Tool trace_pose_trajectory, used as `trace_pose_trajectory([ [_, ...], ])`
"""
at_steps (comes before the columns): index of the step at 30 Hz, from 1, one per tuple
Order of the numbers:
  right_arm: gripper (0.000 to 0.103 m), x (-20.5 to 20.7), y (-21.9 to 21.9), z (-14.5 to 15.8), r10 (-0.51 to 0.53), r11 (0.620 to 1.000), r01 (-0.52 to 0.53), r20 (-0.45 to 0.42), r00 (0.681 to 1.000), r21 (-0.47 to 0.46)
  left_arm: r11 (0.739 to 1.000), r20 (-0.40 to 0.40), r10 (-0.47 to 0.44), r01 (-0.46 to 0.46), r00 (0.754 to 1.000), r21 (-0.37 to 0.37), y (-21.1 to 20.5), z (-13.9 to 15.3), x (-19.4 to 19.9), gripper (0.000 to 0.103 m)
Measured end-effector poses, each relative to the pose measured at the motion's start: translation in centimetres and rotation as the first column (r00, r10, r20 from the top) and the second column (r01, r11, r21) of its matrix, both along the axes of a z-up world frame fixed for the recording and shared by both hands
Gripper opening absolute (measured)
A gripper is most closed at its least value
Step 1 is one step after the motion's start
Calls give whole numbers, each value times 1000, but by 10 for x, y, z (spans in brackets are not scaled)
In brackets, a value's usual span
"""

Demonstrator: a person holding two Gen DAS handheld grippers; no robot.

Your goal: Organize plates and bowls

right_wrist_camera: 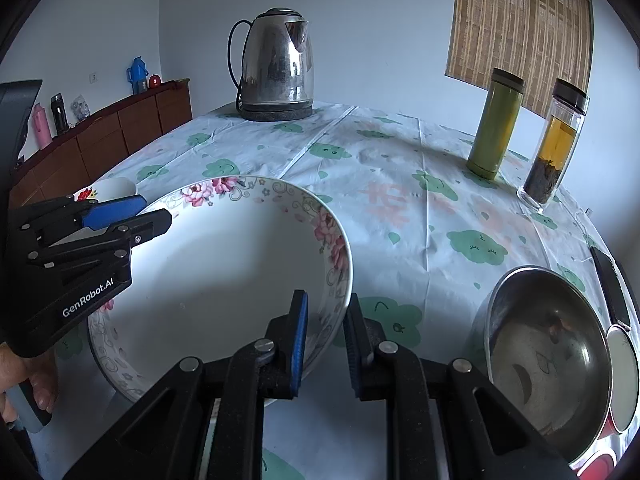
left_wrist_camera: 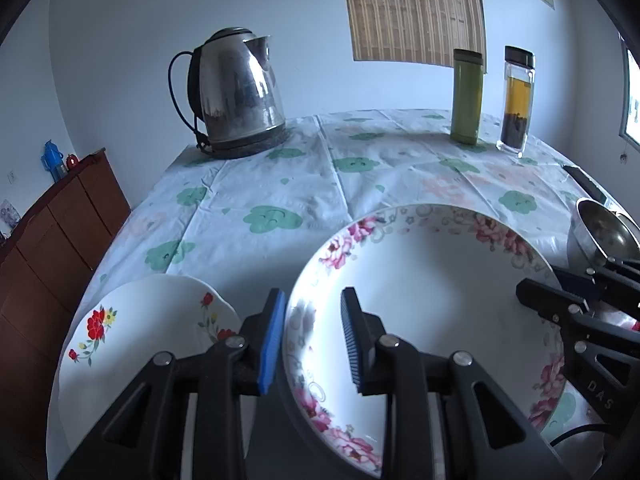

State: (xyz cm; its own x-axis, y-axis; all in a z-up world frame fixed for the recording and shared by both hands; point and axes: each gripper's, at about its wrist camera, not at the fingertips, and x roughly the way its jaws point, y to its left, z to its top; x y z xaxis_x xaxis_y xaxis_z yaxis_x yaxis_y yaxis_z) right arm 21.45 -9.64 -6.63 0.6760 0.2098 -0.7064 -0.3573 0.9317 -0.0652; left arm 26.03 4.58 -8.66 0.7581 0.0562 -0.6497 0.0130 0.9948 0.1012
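Note:
A large deep plate with a pink flower border (left_wrist_camera: pixel 432 280) (right_wrist_camera: pixel 224 264) sits near the table's front edge. My left gripper (left_wrist_camera: pixel 312 300) is shut on its left rim, the blue pad outside and the black finger inside. In the right wrist view the left gripper (right_wrist_camera: pixel 154 210) shows at the plate's left edge. My right gripper (right_wrist_camera: pixel 326 298) is shut on the plate's right rim, and in the left wrist view the right gripper (left_wrist_camera: pixel 560 296) comes in from the right. A white plate with red flowers (left_wrist_camera: pixel 152 340) (right_wrist_camera: pixel 112 188) lies to the left. A steel bowl (right_wrist_camera: pixel 548 360) (left_wrist_camera: pixel 600 236) stands to the right.
On the flowered tablecloth (left_wrist_camera: pixel 260 184) stand a steel kettle (left_wrist_camera: pixel 236 96) at the back, a green flask (left_wrist_camera: pixel 466 96) and a glass tea bottle (left_wrist_camera: pixel 516 100). A dark flat object (right_wrist_camera: pixel 612 288) lies behind the steel bowl. A brown cabinet (left_wrist_camera: pixel 52 240) lines the left wall. A hand (right_wrist_camera: pixel 40 380) holds the left gripper's handle.

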Motion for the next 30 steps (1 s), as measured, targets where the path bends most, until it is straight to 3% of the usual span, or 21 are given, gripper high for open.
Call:
trace_pose_trajectory([
  [21,20,-5,8,-2,16,998,-14,30,999,-68,998,22,3,-2,1000,-56,13,7,-7,26],
  [30,20,-4,4,0,14,999,-13,35,999,-41,996,42,31,-27,999,-88,27,14,-11,26],
])
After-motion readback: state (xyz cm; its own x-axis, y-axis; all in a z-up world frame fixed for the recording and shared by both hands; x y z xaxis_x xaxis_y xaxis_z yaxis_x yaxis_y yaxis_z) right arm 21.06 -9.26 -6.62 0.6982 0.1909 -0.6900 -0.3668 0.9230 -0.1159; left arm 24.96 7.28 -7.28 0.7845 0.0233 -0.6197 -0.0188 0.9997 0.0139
